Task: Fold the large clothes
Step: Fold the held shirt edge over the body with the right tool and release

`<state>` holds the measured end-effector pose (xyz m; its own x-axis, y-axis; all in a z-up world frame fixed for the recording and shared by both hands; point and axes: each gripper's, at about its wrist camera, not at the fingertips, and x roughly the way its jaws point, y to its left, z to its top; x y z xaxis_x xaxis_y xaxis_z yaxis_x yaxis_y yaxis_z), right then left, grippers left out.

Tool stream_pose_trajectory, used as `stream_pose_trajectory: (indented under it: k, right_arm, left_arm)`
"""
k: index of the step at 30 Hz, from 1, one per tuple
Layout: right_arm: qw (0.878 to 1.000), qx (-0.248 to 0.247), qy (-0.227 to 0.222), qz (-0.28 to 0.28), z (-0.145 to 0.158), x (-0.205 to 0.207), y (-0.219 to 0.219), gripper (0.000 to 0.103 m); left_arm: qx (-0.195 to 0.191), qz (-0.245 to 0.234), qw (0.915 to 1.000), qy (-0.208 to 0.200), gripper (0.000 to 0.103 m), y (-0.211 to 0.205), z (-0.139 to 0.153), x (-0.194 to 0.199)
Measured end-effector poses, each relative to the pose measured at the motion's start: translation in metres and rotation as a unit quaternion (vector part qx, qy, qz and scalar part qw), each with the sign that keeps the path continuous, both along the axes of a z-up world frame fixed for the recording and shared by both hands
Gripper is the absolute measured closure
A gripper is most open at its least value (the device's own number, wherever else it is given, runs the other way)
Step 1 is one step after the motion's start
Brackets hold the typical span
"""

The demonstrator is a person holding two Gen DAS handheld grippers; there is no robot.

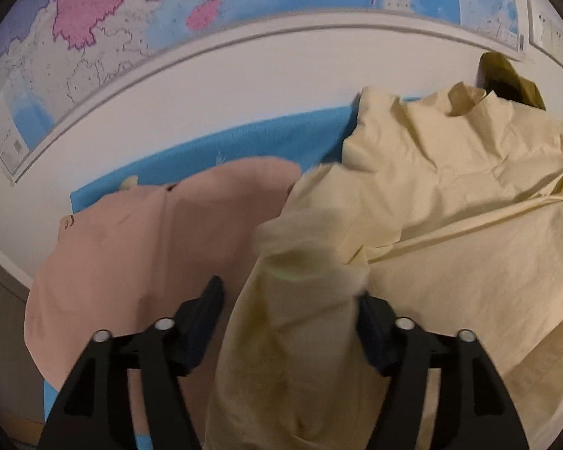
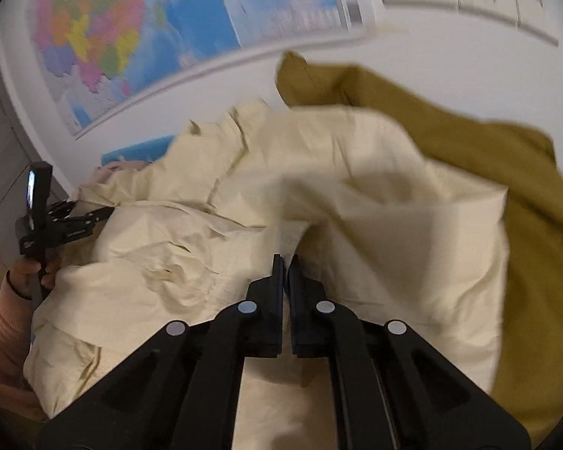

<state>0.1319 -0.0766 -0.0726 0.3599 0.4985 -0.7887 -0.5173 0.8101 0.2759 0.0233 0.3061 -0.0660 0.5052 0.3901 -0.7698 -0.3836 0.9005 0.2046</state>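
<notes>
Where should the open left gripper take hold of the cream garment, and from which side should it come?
Probably the bunched fold of the cream garment rising between the left gripper fingers: approach straight forward and close across it. The right gripper already pinches another raised ridge.

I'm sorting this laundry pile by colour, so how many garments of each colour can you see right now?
Pale yellow garment: 1
Pink garment: 1
Olive-mustard garment: 1
Total: 3, lying on a blue mat.
</notes>
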Motion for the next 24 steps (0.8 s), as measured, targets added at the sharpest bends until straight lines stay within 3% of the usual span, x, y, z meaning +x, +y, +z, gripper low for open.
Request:
stream_pose_trajectory:
  k: [4, 5, 7, 9, 12, 15, 19, 21, 24]
  right_arm:
    - [1.000, 0.004, -0.012, -0.012, 0.009, -0.003, -0.005, 0.093]
    - [1.000, 0.004, -0.017, -0.014, 0.013, -0.005, -0.007, 0.088]
    - [0.999, 0.017, -0.033, -0.016, 0.025, -0.013, -0.010, 0.055]
    - [0.998, 0.018, -0.066, -0.011, 0.041, -0.028, -0.010, 0.049]
    - [0.996, 0.029, -0.085, 0.029, 0.052, -0.047, 0.003, 0.049]
    - [0.994, 0.015, -0.074, 0.079, 0.041, -0.054, 0.028, 0.050]
    - [0.994, -0.030, -0.033, 0.101, 0.004, -0.041, 0.058, 0.052]
    - [0.994, -0.041, -0.006, 0.101, -0.016, -0.028, 0.063, 0.052]
    - [0.993, -0.047, -0.003, 0.105, -0.022, -0.022, 0.065, 0.051]
  left_arm:
    - [-0.017, -0.004, 0.9995, -0.028, 0.031, 0.003, 0.021, -0.022]
    - [-0.015, -0.009, 0.9993, -0.034, 0.031, 0.001, 0.027, -0.029]
    - [0.009, -0.024, 0.9990, -0.038, 0.030, -0.008, 0.041, -0.045]
    - [-0.007, -0.049, 0.9974, -0.051, 0.027, -0.017, 0.050, -0.062]
    - [-0.055, -0.103, 0.9917, -0.055, 0.027, -0.030, 0.051, -0.075]
    - [-0.086, -0.154, 0.9837, -0.034, 0.027, -0.049, 0.037, -0.072]
    - [-0.072, -0.148, 0.9862, 0.016, 0.027, -0.060, 0.006, -0.049]
    - [-0.053, -0.142, 0.9881, 0.025, 0.027, -0.060, -0.006, -0.039]
    - [-0.032, -0.139, 0.9893, 0.032, 0.024, -0.061, -0.017, -0.026]
